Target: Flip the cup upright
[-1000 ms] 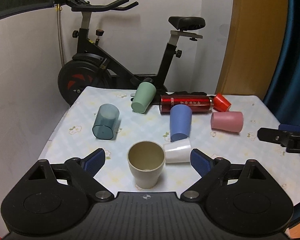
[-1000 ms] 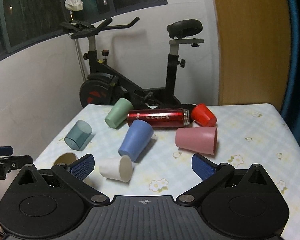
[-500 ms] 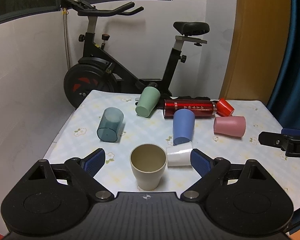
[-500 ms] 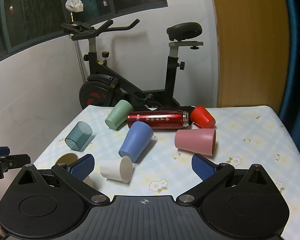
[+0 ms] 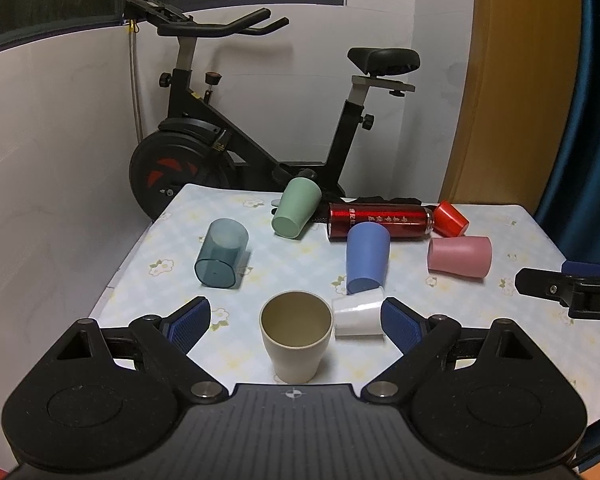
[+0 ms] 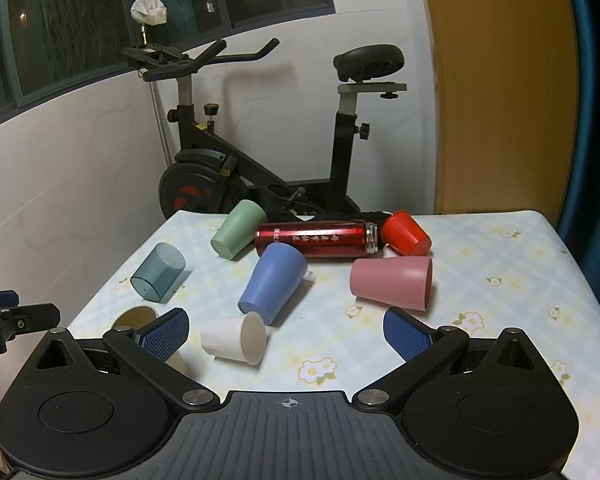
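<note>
A beige cup [image 5: 296,340] stands upright at the table's near edge, between the fingers of my open, empty left gripper [image 5: 296,320]. A white cup [image 5: 358,317] [image 6: 234,339] lies on its side beside it. A blue cup [image 5: 367,258] [image 6: 272,280], a pink cup [image 5: 460,257] [image 6: 392,283], a green cup [image 5: 296,214] [image 6: 238,229], a teal clear cup [image 5: 221,253] [image 6: 158,272] and a red cup [image 5: 451,219] [image 6: 406,233] also lie on their sides. My right gripper [image 6: 286,332] is open and empty, near the white cup.
A red flask [image 5: 380,220] [image 6: 316,239] lies across the far middle of the table [image 5: 520,232]. An exercise bike [image 5: 236,152] stands behind the table. A white wall is at the left, a wooden door and blue curtain at the right.
Both grippers have drawn back and risen slightly; the cups look a little farther off. The beige cup stays upright between the left fingers. Nothing on the table has moved.
</note>
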A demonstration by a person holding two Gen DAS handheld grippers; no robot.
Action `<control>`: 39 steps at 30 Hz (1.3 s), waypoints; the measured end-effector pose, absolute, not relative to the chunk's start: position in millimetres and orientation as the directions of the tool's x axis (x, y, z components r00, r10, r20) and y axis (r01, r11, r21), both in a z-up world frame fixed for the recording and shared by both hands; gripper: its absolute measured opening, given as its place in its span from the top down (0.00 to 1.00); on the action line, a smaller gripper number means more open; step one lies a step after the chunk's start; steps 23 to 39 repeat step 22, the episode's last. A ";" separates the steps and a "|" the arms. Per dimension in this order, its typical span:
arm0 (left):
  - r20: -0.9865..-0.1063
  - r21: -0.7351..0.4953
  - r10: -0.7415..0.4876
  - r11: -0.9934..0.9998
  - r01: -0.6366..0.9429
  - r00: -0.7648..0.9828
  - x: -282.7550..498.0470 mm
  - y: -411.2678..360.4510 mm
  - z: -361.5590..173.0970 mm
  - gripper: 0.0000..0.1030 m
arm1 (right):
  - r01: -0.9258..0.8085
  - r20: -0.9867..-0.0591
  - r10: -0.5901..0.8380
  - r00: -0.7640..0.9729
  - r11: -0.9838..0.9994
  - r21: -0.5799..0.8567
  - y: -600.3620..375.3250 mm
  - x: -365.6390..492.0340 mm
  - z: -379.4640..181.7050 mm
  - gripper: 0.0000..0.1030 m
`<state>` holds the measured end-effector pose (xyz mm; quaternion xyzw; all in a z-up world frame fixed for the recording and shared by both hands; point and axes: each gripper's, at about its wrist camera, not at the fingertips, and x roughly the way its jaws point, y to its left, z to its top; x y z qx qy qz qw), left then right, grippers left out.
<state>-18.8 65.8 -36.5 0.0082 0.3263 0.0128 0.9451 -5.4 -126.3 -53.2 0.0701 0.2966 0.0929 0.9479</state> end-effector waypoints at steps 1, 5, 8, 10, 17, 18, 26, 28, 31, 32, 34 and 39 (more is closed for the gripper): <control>-0.617 0.026 0.029 1.000 -0.017 0.786 -18.3 65.7 -36.4 0.09 | -0.134 -0.550 0.217 0.806 0.973 0.188 -126.4 -5.6 -53.3 0.00; -0.619 0.026 0.029 1.000 -0.016 0.785 -18.3 65.2 -36.4 0.09 | -0.134 -0.554 0.217 0.804 0.973 0.188 -126.4 -5.5 -54.6 0.00; -0.621 0.033 0.036 0.999 -0.021 0.783 -17.3 64.4 -37.0 0.09 | -0.133 -0.557 0.217 0.802 0.973 0.188 -125.3 -4.1 -55.9 0.00; -0.625 0.037 0.043 0.999 -0.025 0.780 -16.5 64.3 -37.6 0.09 | -0.132 -0.559 0.217 0.801 0.973 0.188 -125.8 -4.1 -56.2 0.00; -0.629 0.039 0.046 0.999 -0.028 0.776 -15.9 65.4 -38.1 0.09 | -0.133 -0.565 0.218 0.796 0.973 0.189 -123.9 -2.0 -58.0 0.00; -0.629 0.039 0.046 0.999 -0.028 0.776 -16.0 65.5 -38.1 0.09 | -0.132 -0.566 0.218 0.795 0.973 0.190 -124.3 -1.8 -58.3 0.00; -0.628 0.032 0.040 0.999 -0.025 0.777 -15.7 66.4 -38.3 0.09 | -0.129 -0.569 0.217 0.794 0.973 0.191 -124.4 -1.0 -59.7 0.00; -0.628 0.032 0.040 0.999 -0.025 0.777 -15.7 66.4 -38.3 0.09 | -0.129 -0.569 0.217 0.794 0.973 0.191 -124.4 -1.0 -59.7 0.00; -0.628 0.032 0.040 0.999 -0.025 0.777 -15.7 66.4 -38.3 0.09 | -0.129 -0.569 0.217 0.794 0.973 0.191 -124.4 -1.0 -59.7 0.00; -0.628 0.032 0.040 0.999 -0.025 0.777 -15.7 66.4 -38.3 0.09 | -0.129 -0.569 0.217 0.794 0.973 0.191 -124.4 -1.0 -59.7 0.00; -0.628 0.032 0.040 0.999 -0.025 0.777 -15.7 66.4 -38.3 0.09 | -0.129 -0.569 0.217 0.794 0.973 0.191 -124.4 -1.0 -59.7 0.00; -0.628 0.032 0.040 0.999 -0.025 0.777 -15.7 66.4 -38.3 0.09 | -0.129 -0.569 0.217 0.794 0.973 0.191 -124.4 -1.0 -59.7 0.00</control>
